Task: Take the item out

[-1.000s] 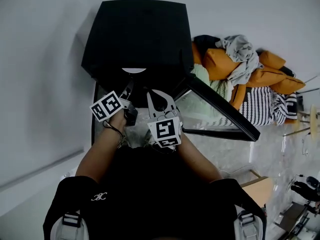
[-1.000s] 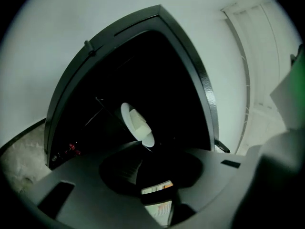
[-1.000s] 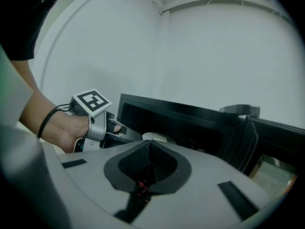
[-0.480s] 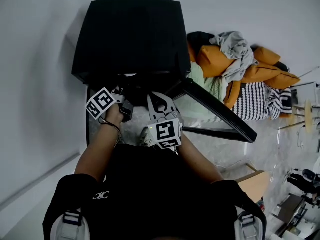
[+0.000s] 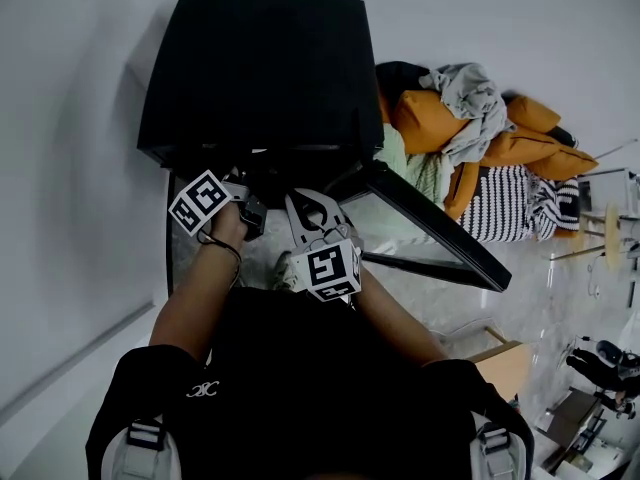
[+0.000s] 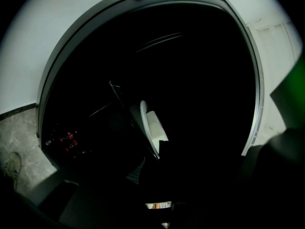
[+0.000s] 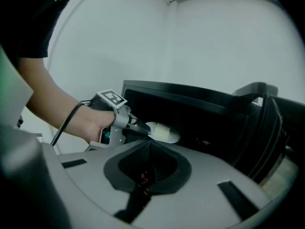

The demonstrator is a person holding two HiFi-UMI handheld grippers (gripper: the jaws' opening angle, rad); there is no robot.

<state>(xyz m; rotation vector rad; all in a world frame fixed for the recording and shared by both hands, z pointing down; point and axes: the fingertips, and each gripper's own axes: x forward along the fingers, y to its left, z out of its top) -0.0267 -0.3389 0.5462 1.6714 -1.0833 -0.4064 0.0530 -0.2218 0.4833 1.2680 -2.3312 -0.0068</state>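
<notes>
White plate (image 7: 164,132) pinched by left gripper (image 7: 140,129), forearm (image 5: 190,303) extended; right gripper (image 7: 149,145) closed, empty.

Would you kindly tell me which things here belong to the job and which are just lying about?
Job: white plate, gripped by the left gripper; black appliance; its open glass door; right gripper, shut, empty.
Lying about: orange cushions; grey garment; striped fabric.

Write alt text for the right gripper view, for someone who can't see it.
A hand holds the left tool, its jaws closed on the edge of a white plate at the mouth of an open black appliance. The right tool fills the foreground, its grey jaws together and empty.
</notes>
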